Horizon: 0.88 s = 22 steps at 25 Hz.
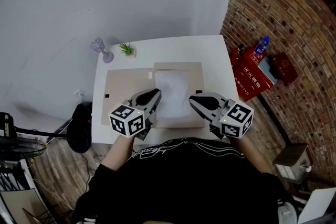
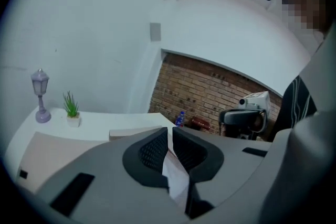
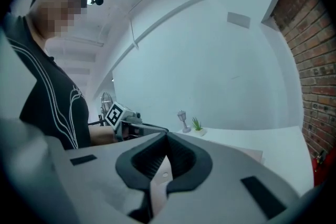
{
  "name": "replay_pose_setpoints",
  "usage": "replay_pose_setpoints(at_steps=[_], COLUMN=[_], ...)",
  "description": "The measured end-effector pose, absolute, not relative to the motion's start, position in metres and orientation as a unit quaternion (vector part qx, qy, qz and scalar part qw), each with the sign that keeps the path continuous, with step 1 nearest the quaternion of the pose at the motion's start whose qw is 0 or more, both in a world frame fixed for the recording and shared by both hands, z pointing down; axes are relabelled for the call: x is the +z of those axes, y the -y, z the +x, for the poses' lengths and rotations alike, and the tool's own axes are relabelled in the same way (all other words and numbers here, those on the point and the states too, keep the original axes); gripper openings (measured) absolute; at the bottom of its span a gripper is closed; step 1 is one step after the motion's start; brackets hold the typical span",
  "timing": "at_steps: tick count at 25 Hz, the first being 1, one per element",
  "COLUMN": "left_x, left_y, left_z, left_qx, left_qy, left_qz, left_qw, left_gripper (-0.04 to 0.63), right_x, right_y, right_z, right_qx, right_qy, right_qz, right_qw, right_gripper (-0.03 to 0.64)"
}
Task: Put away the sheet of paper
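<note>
Two grippers, one sheet, so we're counting small here. From the head view we get the whole layout: the white sheet of paper (image 1: 172, 93) lies on a tan card (image 1: 178, 66), which sits on a beige mat (image 1: 121, 86) on the smooth white table (image 1: 210, 47). The left gripper (image 1: 156, 94) is at the sheet's left edge and the right gripper (image 1: 192, 98) is at its right edge.

What that view can't give us is the grip itself. In the left gripper view, the left gripper (image 2: 169, 136) has its ribbed black pads nearly together, with the thin paper (image 2: 176, 178) pinched between them. It's the same in the right gripper view: the right gripper (image 3: 165, 144) is closed on a pale strip of the sheet (image 3: 157, 186).

At the table's far left we count one little purple lamp figurine (image 1: 101, 49) and one spiky green potted plant (image 1: 126, 50). Only the head view shows the red box (image 1: 249, 75) off to the right, against the rough brick wall (image 1: 283, 8), with one blue bottle (image 1: 261, 45) beside it.
</note>
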<state>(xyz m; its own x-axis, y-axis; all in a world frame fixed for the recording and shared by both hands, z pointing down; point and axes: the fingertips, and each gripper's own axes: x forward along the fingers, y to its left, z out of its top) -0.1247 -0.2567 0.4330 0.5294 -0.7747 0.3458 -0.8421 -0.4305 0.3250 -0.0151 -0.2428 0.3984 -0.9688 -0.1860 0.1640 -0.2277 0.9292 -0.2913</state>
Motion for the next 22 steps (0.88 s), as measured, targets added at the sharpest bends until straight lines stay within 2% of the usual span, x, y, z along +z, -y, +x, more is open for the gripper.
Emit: replay_pose_setpoints(at_steps=[6, 13, 22], left_x=[0.385, 0.374, 0.388], left_y=[0.228, 0.207, 0.191], left_z=[-0.124, -0.126, -0.134], left_qx=[0.029, 0.009, 0.019], left_qy=[0.462, 0.436, 0.435], left_qz=[0.86, 0.872, 0.874], left_qw=[0.213, 0.221, 0.214], left_gripper=[0.044, 0.043, 0.038], right_x=[0.374, 0.353, 0.384], right_y=[0.225, 0.209, 0.196], right_z=[-0.036, -0.044, -0.048], right_qx=[0.145, 0.178, 0.204], right_qy=[0.983, 0.98, 0.97], right_qz=[0.104, 0.093, 0.128], right_qw=[0.031, 0.003, 0.03], right_gripper=[0.002, 0.002, 0.002])
